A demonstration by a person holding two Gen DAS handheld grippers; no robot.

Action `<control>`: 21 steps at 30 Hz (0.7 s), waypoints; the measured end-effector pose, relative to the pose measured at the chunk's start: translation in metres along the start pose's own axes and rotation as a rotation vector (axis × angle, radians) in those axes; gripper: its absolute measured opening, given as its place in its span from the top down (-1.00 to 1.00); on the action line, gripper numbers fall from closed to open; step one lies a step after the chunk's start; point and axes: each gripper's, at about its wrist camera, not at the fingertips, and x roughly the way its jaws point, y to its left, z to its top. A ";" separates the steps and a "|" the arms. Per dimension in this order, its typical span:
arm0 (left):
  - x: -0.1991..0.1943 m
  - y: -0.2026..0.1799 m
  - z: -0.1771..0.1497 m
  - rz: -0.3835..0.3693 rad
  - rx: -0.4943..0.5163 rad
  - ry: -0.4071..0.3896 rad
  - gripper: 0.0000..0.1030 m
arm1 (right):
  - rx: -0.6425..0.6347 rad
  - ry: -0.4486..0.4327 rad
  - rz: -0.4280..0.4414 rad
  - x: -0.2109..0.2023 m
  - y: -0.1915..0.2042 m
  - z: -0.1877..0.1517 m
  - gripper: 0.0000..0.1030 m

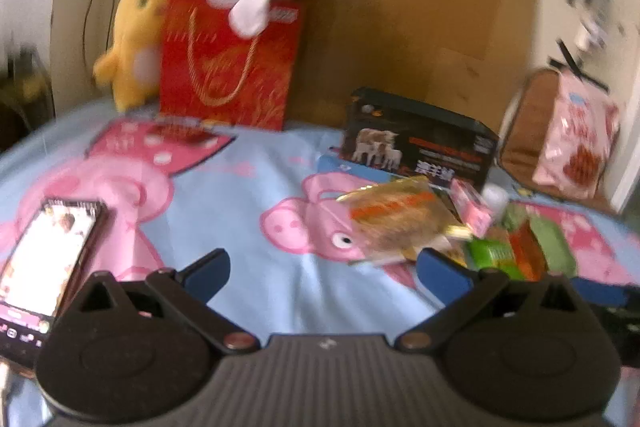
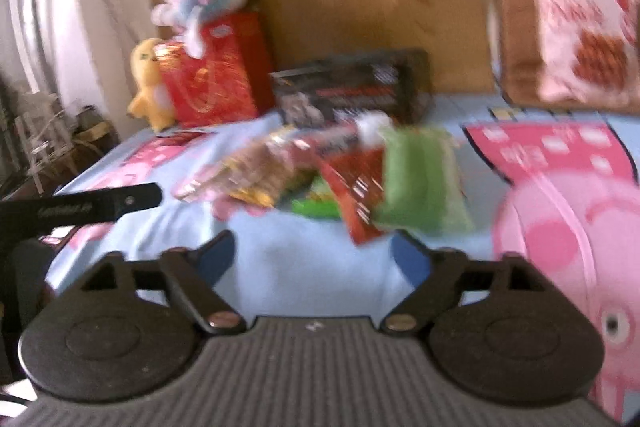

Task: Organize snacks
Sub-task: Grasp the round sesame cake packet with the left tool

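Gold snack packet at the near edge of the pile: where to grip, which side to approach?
Take the gold snack packet by its flat left edge, coming in low from the left over the bare blue sheet. It lies tilted on other packets, its right end beside the pink carton and green packs; that side looks crowded. Left gripper stands open nearby.

I see the snacks heaped in a loose pile on the bed's blue cartoon-pig sheet [image 1: 248, 195]. A gold foil packet [image 1: 400, 223] with orange lettering lies tilted on the pile's near left. Beside it sit a small pink carton [image 1: 474, 207], a red packet [image 2: 356, 191] and a green pouch [image 2: 420, 183], overlapping. Behind them stands a dark box [image 1: 420, 143]. Blur hides their labels from me.
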 end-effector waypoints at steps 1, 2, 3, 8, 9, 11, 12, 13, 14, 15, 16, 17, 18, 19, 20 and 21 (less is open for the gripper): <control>0.005 0.008 0.007 -0.019 -0.033 0.023 -0.99 | 0.004 0.004 0.026 0.003 0.002 0.006 -0.21; 0.010 0.016 0.012 -0.039 -0.064 0.038 -0.99 | 0.015 0.009 0.053 0.007 0.003 0.012 -0.18; 0.013 0.022 0.017 -0.067 -0.097 0.046 -0.96 | 0.029 0.017 0.082 0.013 0.003 0.019 -0.13; 0.043 0.041 0.040 -0.245 -0.234 0.127 -0.64 | 0.118 0.072 0.183 0.049 0.009 0.044 0.22; 0.050 0.042 0.042 -0.264 -0.245 0.141 -0.51 | 0.127 0.086 0.185 0.057 0.010 0.046 0.30; 0.066 0.040 0.047 -0.283 -0.250 0.180 -0.35 | 0.134 0.126 0.181 0.073 0.013 0.049 0.41; 0.074 0.038 0.047 -0.284 -0.250 0.202 -0.27 | 0.135 0.140 0.179 0.078 0.013 0.049 0.43; 0.084 0.036 0.047 -0.290 -0.253 0.229 -0.19 | 0.134 0.161 0.171 0.085 0.014 0.048 0.43; 0.089 0.036 0.044 -0.299 -0.258 0.251 -0.17 | 0.128 0.174 0.157 0.090 0.015 0.046 0.43; 0.096 0.034 0.039 -0.310 -0.268 0.276 -0.11 | 0.142 0.193 0.164 0.095 0.013 0.043 0.43; 0.104 0.034 0.034 -0.332 -0.285 0.304 0.00 | 0.164 0.206 0.178 0.098 0.011 0.041 0.43; 0.102 0.034 0.030 -0.351 -0.294 0.290 0.00 | 0.182 0.216 0.192 0.100 0.008 0.038 0.44; 0.100 0.033 0.028 -0.349 -0.288 0.278 0.02 | 0.191 0.221 0.200 0.101 0.007 0.038 0.49; 0.099 0.032 0.026 -0.354 -0.281 0.268 0.08 | 0.189 0.219 0.203 0.100 0.007 0.037 0.53; 0.098 0.033 0.026 -0.360 -0.294 0.262 0.11 | 0.181 0.218 0.205 0.099 0.008 0.038 0.54; 0.097 0.036 0.024 -0.375 -0.323 0.259 0.18 | 0.174 0.217 0.208 0.097 0.009 0.040 0.57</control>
